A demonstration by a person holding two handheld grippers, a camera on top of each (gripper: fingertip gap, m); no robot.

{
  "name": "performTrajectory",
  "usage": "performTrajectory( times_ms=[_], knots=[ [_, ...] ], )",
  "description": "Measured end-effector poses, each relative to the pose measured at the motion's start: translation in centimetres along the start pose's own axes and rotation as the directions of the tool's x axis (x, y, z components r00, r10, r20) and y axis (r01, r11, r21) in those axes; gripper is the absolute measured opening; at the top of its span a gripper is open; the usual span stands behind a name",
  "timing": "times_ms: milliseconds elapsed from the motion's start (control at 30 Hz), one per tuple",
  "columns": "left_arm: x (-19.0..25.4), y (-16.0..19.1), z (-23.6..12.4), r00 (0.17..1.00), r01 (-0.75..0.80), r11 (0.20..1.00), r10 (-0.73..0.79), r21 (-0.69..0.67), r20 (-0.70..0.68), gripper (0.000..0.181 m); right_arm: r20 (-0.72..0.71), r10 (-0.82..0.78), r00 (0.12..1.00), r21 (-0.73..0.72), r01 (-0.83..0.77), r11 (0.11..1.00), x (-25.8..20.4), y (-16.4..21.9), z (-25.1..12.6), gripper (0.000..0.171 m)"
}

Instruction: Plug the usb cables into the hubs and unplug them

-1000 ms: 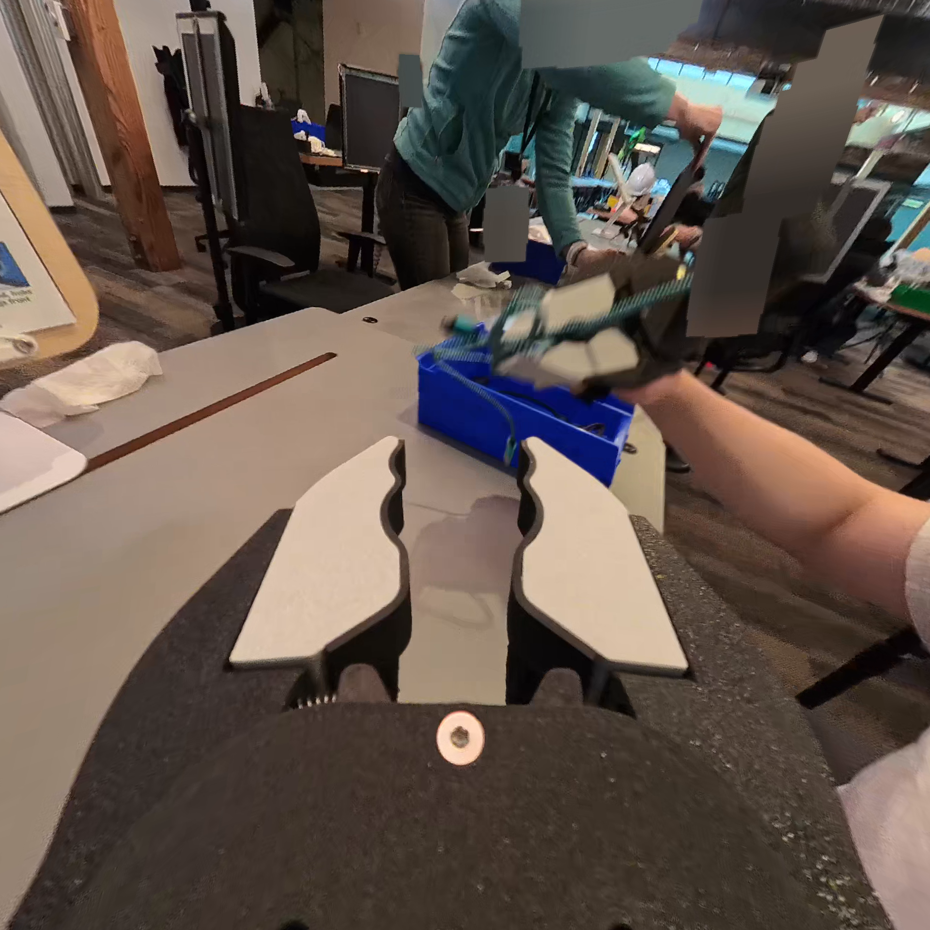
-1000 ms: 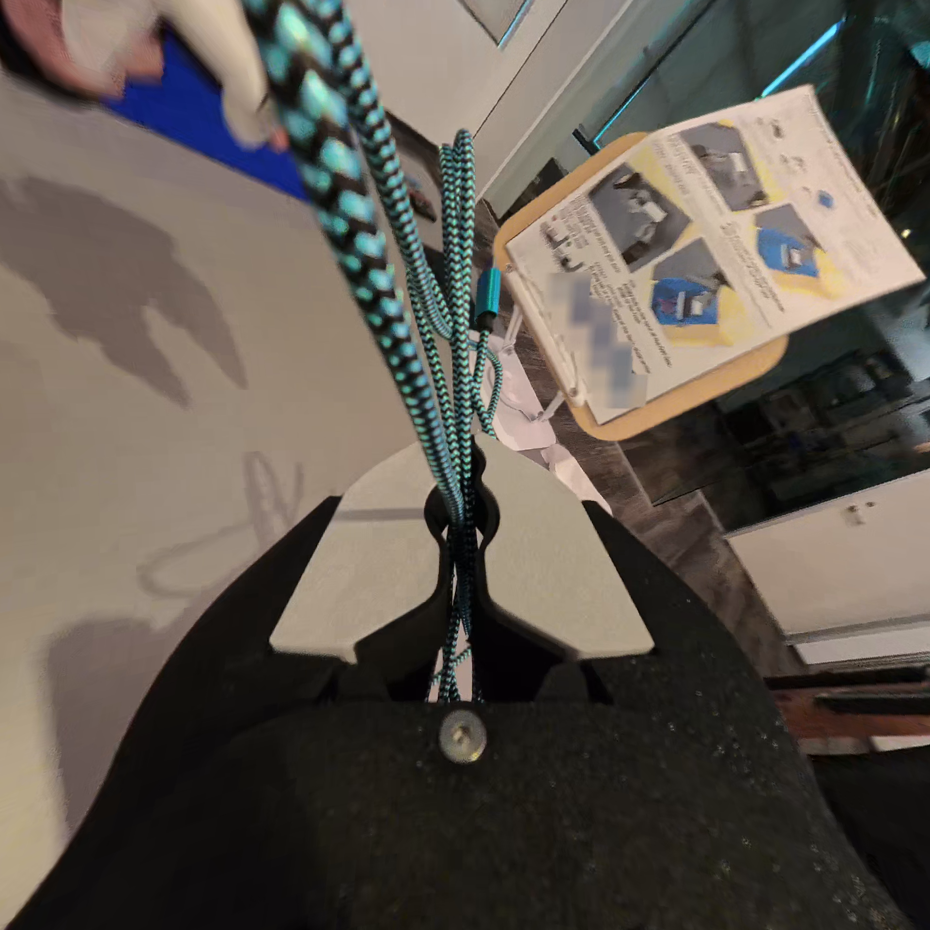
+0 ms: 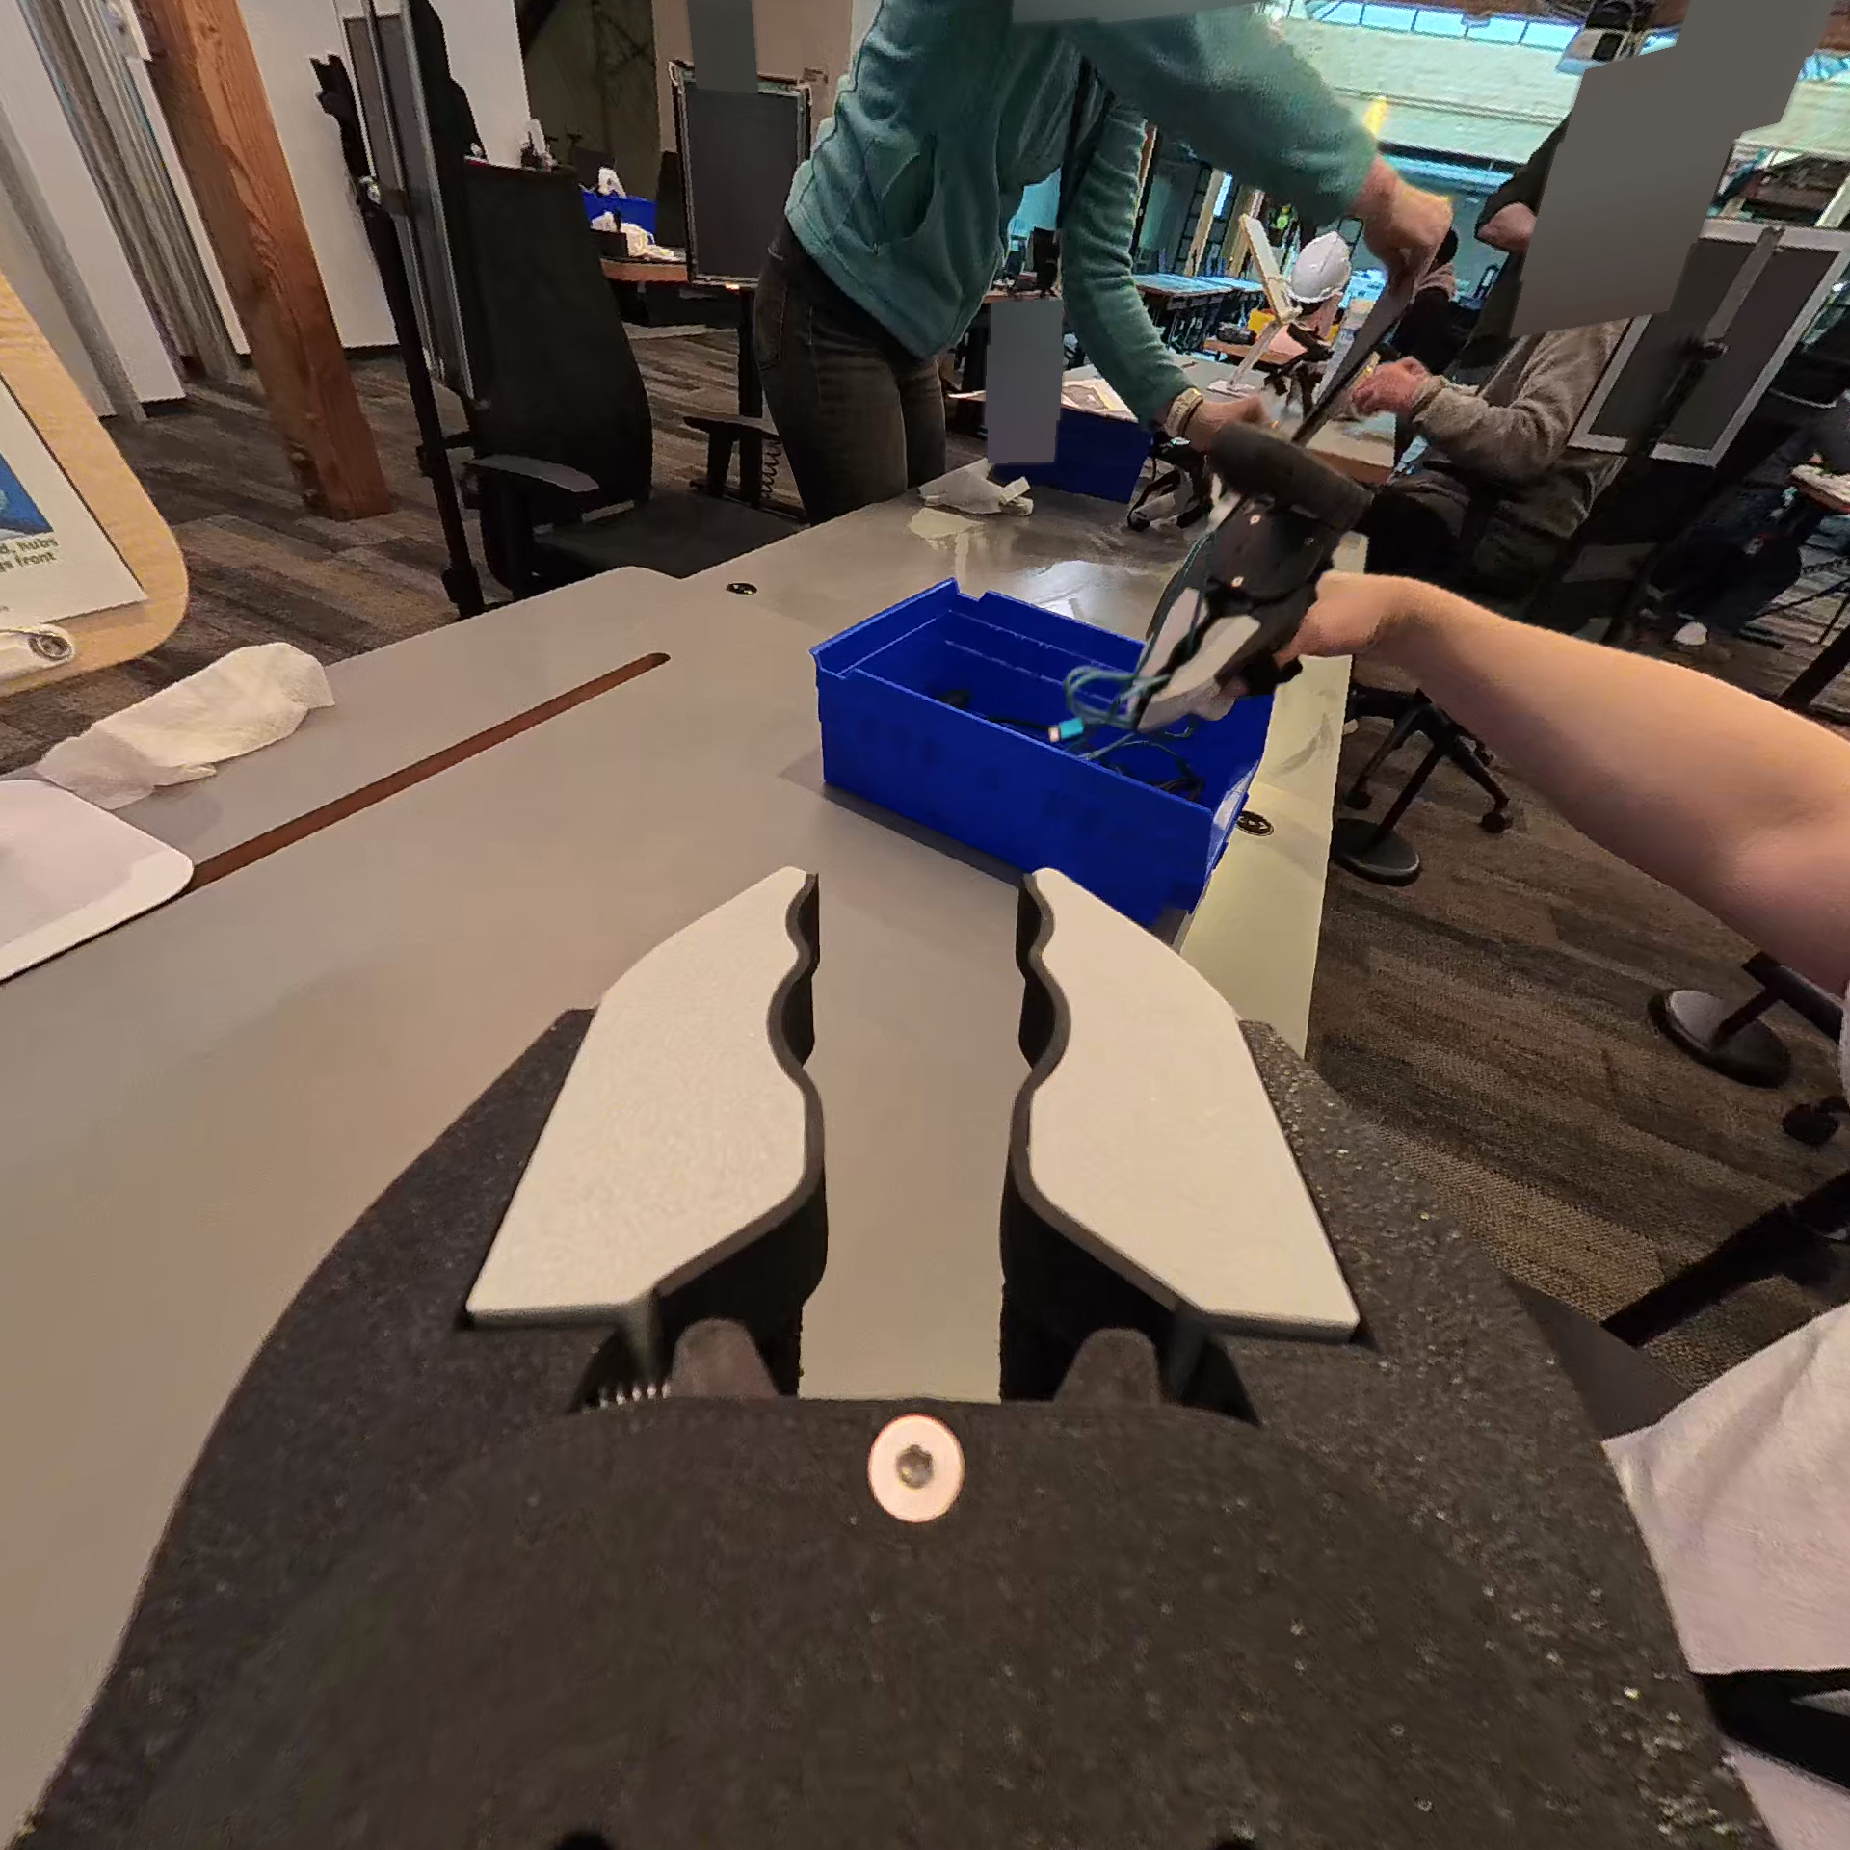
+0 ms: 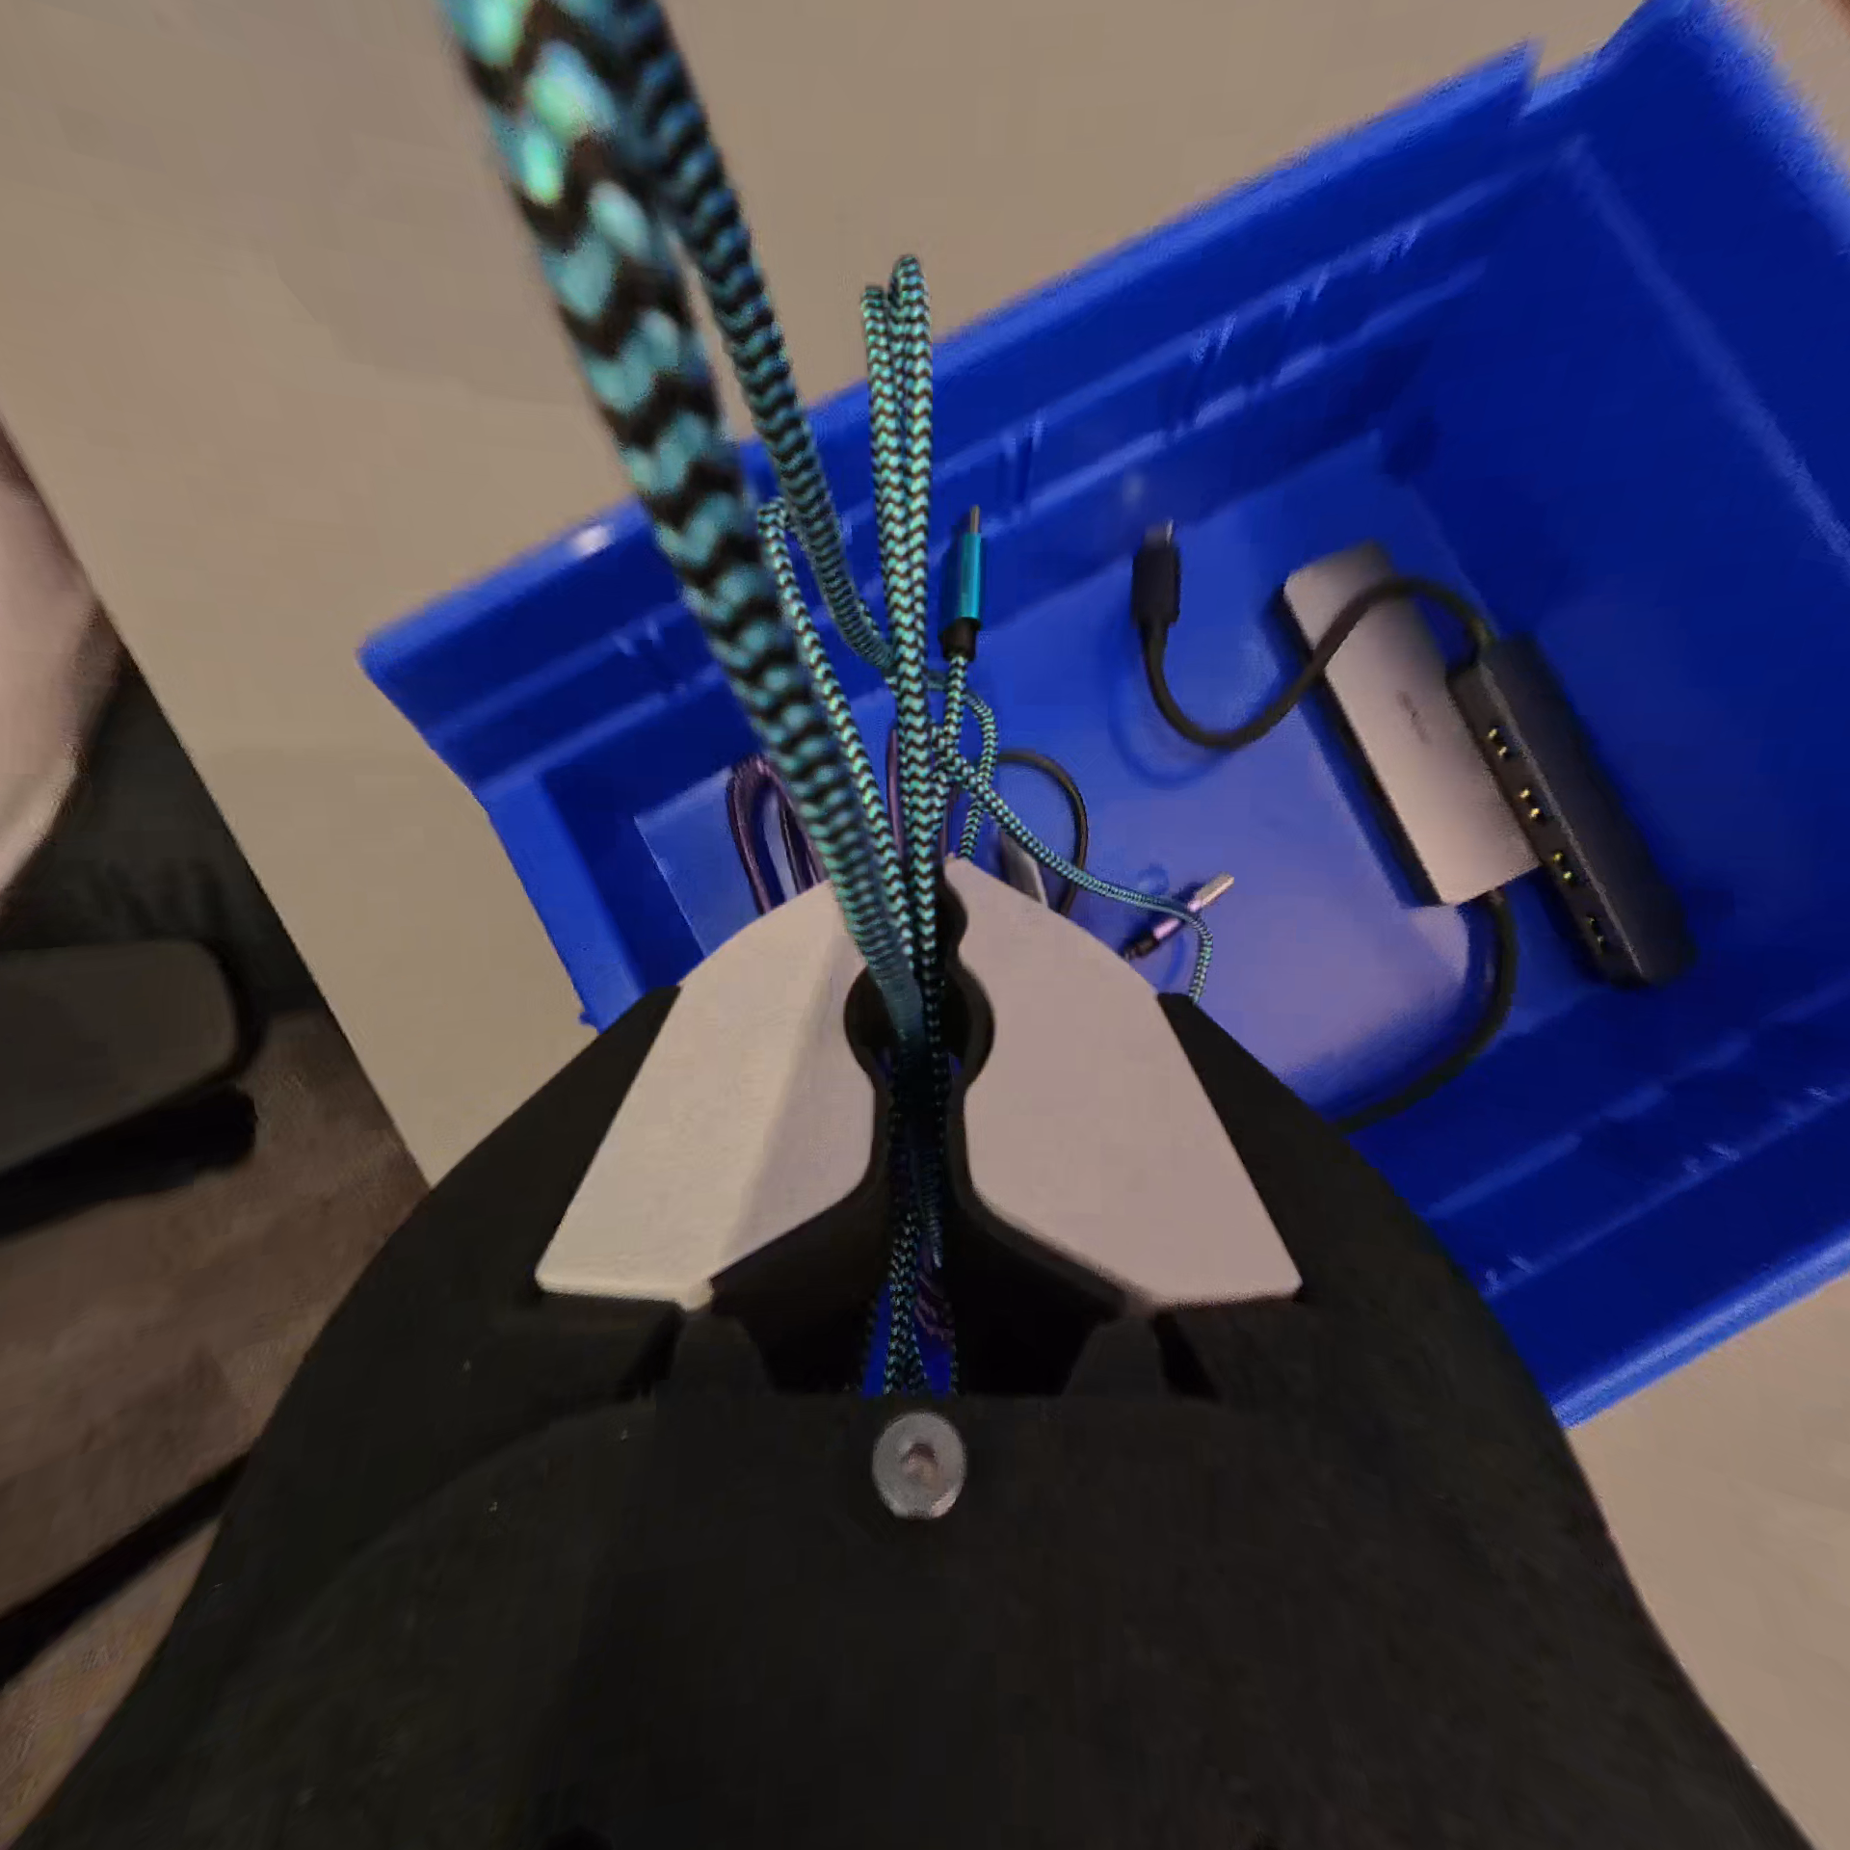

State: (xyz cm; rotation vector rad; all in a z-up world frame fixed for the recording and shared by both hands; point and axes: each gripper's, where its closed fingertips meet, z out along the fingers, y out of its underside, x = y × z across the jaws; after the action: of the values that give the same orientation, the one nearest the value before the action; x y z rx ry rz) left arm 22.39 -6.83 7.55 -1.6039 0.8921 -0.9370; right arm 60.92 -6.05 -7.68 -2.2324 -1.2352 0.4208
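My right gripper [image 4: 946,891] is shut on a bundle of teal-and-black braided usb cable [image 4: 801,641] and points down into a blue bin [image 4: 1652,1251]. The cable's teal plug [image 4: 963,591] hangs over the bin. Inside lie a grey hub [image 4: 1402,741], a black hub [image 4: 1572,811] with its black lead, and a purple cable [image 4: 771,831]. In the left wrist view the right gripper [image 3: 1191,681] holds the cable [image 3: 1101,701] over the bin [image 3: 1011,791]. My left gripper [image 3: 916,891] is open and empty above the grey table [image 3: 400,951].
A white crumpled tissue [image 3: 200,721] and a white pad [image 3: 70,881] lie at the table's left. A dark slot [image 3: 430,771] runs across the table. A person in a teal top [image 3: 961,200] stands behind the table. Office chairs stand around. My right fingertips sit around 40 cm from my left ones. The grey hub [image 4: 1402,741] sits 15 cm or so from the ends of my right fingers.
The right gripper has swung with the cable from above the table to over the blue bin, now pointing down into it. The left gripper has stayed open, nearly still.
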Motion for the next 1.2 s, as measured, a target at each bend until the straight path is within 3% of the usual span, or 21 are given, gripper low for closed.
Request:
performTrajectory(
  times_ms=[133, 233, 667, 833, 1033, 1200],
  knots=[
    [0.4, 0.1, 0.4, 1.000, -0.003, 1.000, 0.003, -0.011, -0.002, 0.037, -0.026, -0.098, 0.995, -0.223, 0.089, 0.971, 0.4, 2.3, 2.2, 0.004],
    [0.5, 0.1, 0.5, 1.000, -0.005, 1.000, 0.005, -0.010, 0.001, 0.037, -0.052, -0.170, 0.984, -0.307, 0.146, 0.940, 0.9, 3.2, 3.3, 0.004],
    [0.4, 1.1, 0.7, 1.000, 0.031, 0.999, -0.031, -0.019, -0.001, 0.037, -0.080, -0.198, 0.977, -0.322, 0.163, 0.933, 1.0, 5.0, 4.7, 0.012],
    [0.4, 1.6, 0.7, 0.999, 0.039, 0.999, -0.039, -0.032, 0.000, 0.037, -0.120, -0.181, 0.976, -0.319, 0.135, 0.938, 1.3, 5.0, 4.5, 0.035],
    [0.2, 1.4, 0.2, 0.999, 0.045, 0.999, -0.045, -0.025, 0.003, 0.037, -0.106, -0.151, 0.983, -0.340, 0.107, 0.934, 0.1, 4.8, 2.7, 0.051],
    [0.0, 1.5, -0.3, 0.999, 0.054, 0.998, -0.054, -0.014, 0.006, 0.037, -0.043, -0.069, 0.997, -0.305, 0.053, 0.951, -2.4, 3.8, -0.3, 0.046]
  ],
)
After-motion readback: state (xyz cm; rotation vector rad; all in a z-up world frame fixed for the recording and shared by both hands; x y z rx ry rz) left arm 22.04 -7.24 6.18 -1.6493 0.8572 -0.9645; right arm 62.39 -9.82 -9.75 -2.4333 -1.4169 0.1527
